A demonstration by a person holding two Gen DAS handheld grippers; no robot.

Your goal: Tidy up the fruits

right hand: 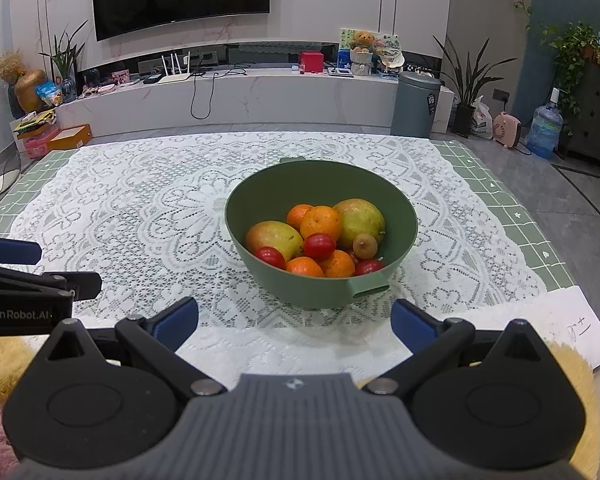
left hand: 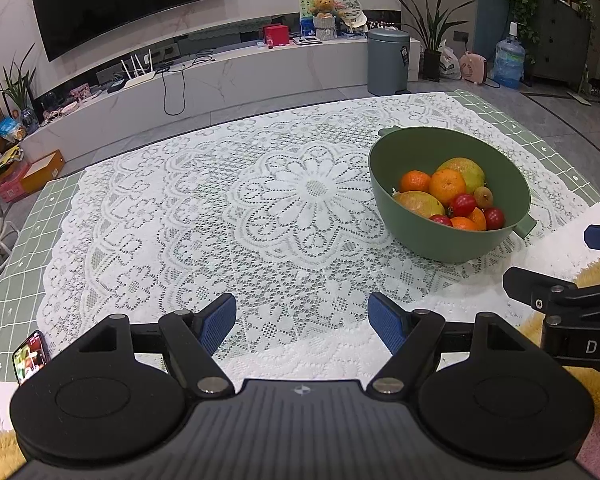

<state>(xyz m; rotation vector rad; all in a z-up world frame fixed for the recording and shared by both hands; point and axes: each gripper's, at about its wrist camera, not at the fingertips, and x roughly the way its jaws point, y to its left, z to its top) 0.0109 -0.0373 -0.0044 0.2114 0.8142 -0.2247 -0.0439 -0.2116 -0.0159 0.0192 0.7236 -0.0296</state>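
Round green plastic bowl (right hand: 320, 240) of mixed fruit sits on the lace-covered table (right hand: 140, 220), at 12 o'clock from the right tool (right hand: 294, 322). Right tool gapes wide, empty. Left tool (left hand: 302, 322) likewise spread and empty; bowl at its 2 o'clock.

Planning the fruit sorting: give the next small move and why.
Probably ease the open right claw forward over the deep green plastic bowl. It faces the bowl squarely, all the fruit lies inside, and the open left claw sits off to the side.
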